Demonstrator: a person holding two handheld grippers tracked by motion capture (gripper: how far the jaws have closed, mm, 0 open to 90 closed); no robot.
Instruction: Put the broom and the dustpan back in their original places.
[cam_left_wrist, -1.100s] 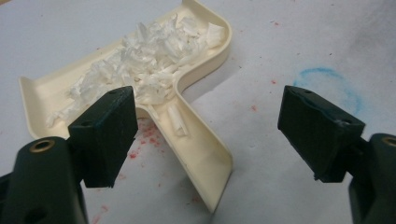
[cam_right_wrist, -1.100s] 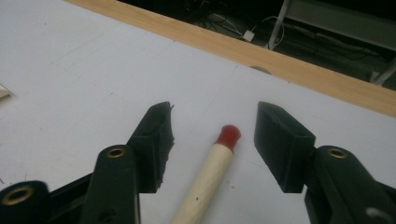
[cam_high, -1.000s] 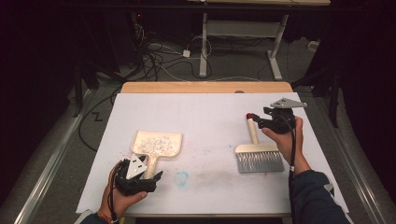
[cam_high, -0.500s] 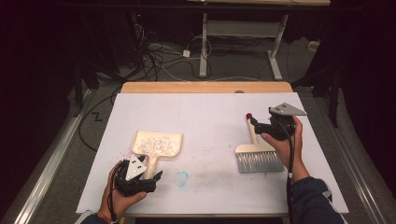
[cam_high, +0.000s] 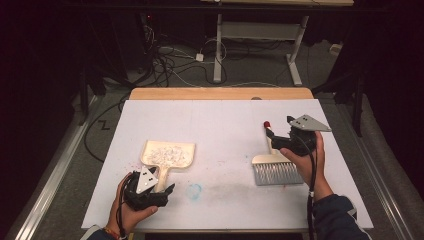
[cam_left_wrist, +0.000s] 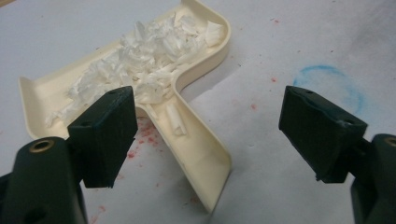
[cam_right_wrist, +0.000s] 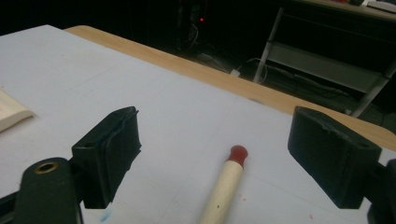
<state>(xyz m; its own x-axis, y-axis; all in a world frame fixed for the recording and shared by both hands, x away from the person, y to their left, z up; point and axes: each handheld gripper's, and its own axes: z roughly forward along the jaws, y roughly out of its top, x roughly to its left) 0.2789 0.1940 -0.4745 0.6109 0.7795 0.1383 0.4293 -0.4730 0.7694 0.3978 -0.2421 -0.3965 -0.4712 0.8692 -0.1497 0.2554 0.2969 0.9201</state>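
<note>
- Left gripper (cam_left_wrist: 205, 135) wide apart over light, stiff dustpan (cam_left_wrist: 140, 93); best to hold handle flat so loose paper bits (cam_left_wrist: 140, 60) stay in
- Right gripper (cam_right_wrist: 215, 158) wide apart around thin, hard brush handle (cam_right_wrist: 224, 186)

Cream dustpan (cam_high: 167, 155), white scraps (cam_left_wrist: 140, 65), red-tipped brush (cam_high: 272, 162).
</note>
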